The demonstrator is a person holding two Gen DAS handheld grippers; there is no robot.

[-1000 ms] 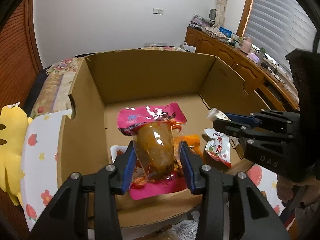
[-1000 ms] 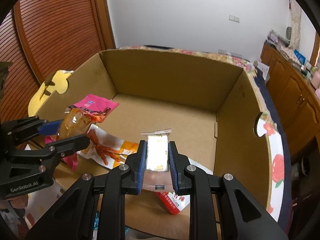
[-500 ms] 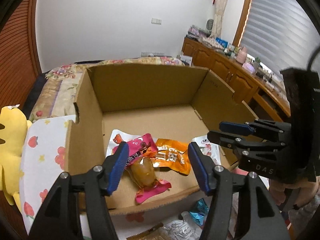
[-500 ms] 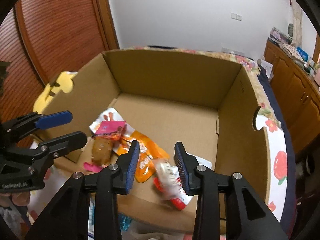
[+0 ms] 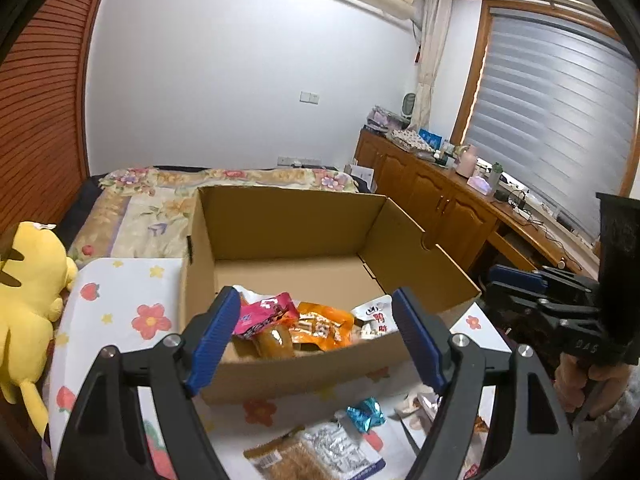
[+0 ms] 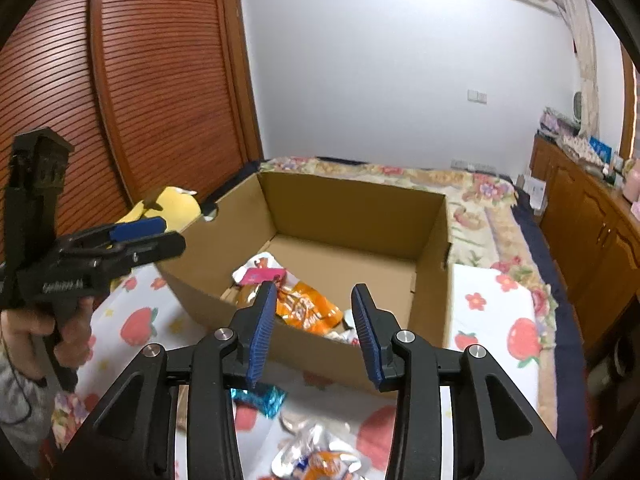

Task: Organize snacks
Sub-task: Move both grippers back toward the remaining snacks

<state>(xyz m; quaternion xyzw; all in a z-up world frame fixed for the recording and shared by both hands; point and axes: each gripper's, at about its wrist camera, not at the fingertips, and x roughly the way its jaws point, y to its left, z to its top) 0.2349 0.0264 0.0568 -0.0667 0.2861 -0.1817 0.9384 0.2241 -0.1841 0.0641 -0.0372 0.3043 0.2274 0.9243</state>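
Snacks: pink packet [image 5: 264, 314], orange packet [image 5: 324, 326] and white packet [image 5: 374, 316] lie in the cardboard box [image 5: 288, 220] on the bed
Change: both packets released a moment ago, so two more are sorted
Left gripper [image 5: 316, 334]: wide, opening, nothing between
Right gripper [image 6: 314, 330]: narrower, opening, empty
Remaining: teal wrapper [image 5: 364, 418] and perhaps three more packets outside

Matt cardboard box [image 5: 304, 224], glossy foil snack packets [image 5: 320, 324]
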